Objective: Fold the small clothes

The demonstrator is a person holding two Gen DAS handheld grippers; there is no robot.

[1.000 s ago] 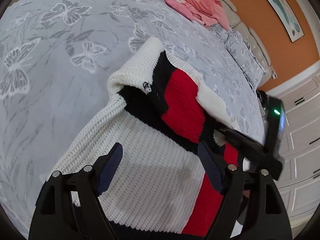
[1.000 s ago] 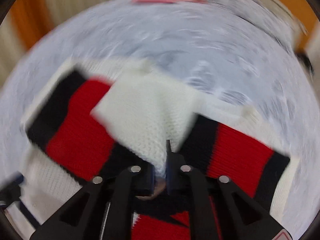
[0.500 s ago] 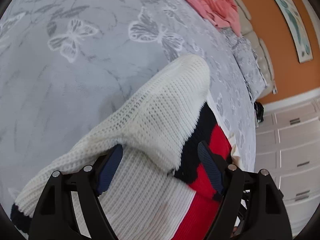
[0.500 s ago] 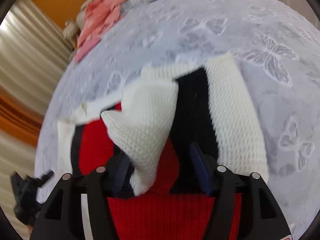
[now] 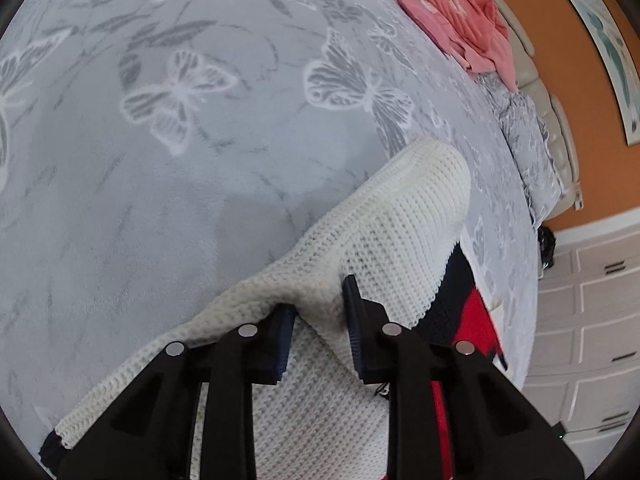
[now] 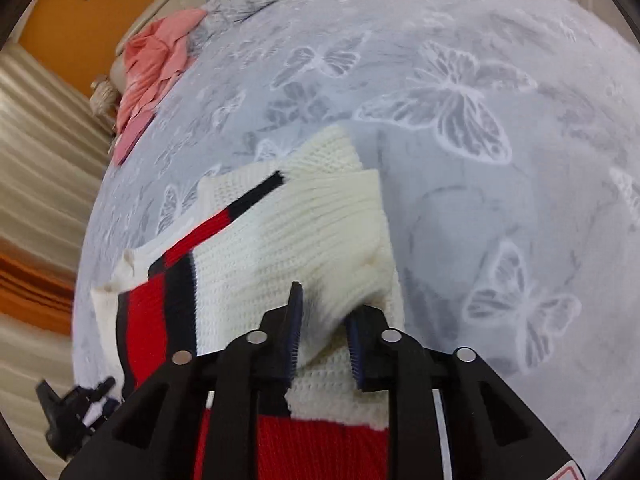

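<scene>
A knit sweater (image 5: 400, 216) in white, red and black lies partly folded on the grey butterfly bedspread (image 5: 160, 200). My left gripper (image 5: 320, 332) points down at its white edge. Its jaws are closing, and a raised ridge of white knit is pinched between the blue pads (image 5: 354, 320). In the right wrist view the sweater (image 6: 296, 232) shows a white sleeve folded over the red and black stripes. My right gripper (image 6: 324, 332) is closing too, with a bunched fold of white knit squeezed between its pads (image 6: 294, 320).
A pink garment (image 5: 460, 28) lies crumpled at the far end of the bed by the beige headboard (image 5: 536, 80), and it also appears as pink cloth (image 6: 152, 64) in the right wrist view. White drawers (image 5: 592, 320) stand past the bed's right edge. Curtains (image 6: 40, 160) hang on the other side.
Both grippers went from wide open around the knit to pinching white folds. The right one swung right across the sweater and rolled. The left one dropped closer to the white edge.
</scene>
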